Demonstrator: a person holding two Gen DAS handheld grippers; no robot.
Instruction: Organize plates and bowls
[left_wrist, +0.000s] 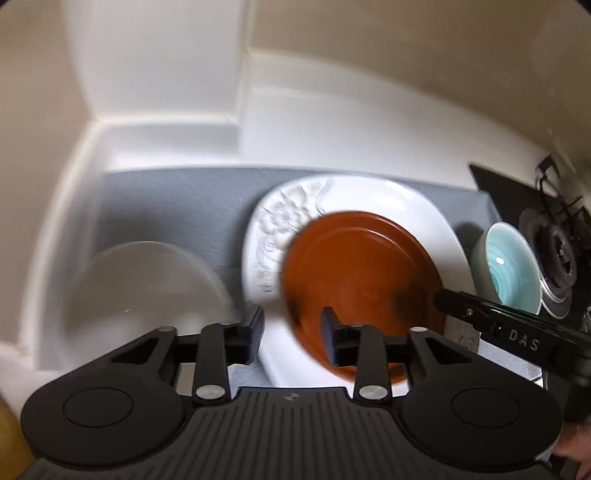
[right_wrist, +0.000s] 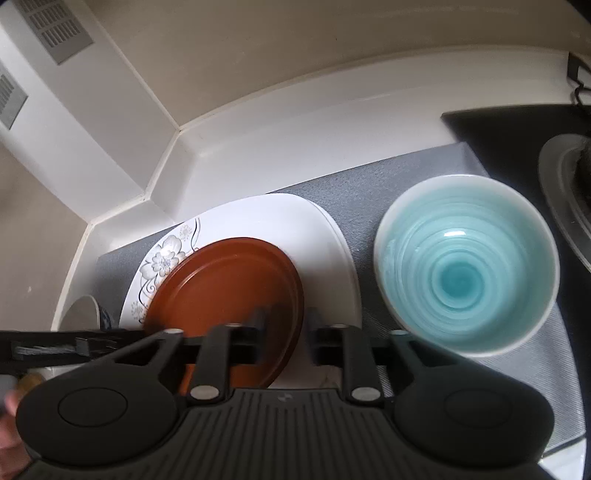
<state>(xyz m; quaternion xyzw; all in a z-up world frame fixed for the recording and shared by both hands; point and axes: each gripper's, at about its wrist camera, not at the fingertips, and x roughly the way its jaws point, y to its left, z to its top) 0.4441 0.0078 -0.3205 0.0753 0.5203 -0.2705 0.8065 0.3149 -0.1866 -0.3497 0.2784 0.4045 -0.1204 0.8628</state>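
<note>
Brown and glossy, the small plate (left_wrist: 364, 273) lies flat on the white plate (left_wrist: 373, 197), toward that plate's right side, leaving the grey flower print (right_wrist: 162, 258) at the left uncovered; the white plate rests on a grey mat (right_wrist: 369, 177) on the white bench (right_wrist: 295, 133); both hand-held grippers stand over the brown plate's near edge; the left hand-held gripper (left_wrist: 291, 334) has its jaws parted, one finger over the brown plate and the other over the white rim, pressing on nothing; the right hand-held gripper (right_wrist: 286, 332) is likewise parted and empty, the brown plate's right edge showing in its gap; to the right, apart from the plates, a teal bowl (right_wrist: 467, 266) stands upright on the mat; to the left a blurred pale bowl (left_wrist: 147, 288) sits near the white plate; beyond the teal bowl lies a black stove (left_wrist: 554, 236) with a burner; a wall corner rises behind the bench.
</note>
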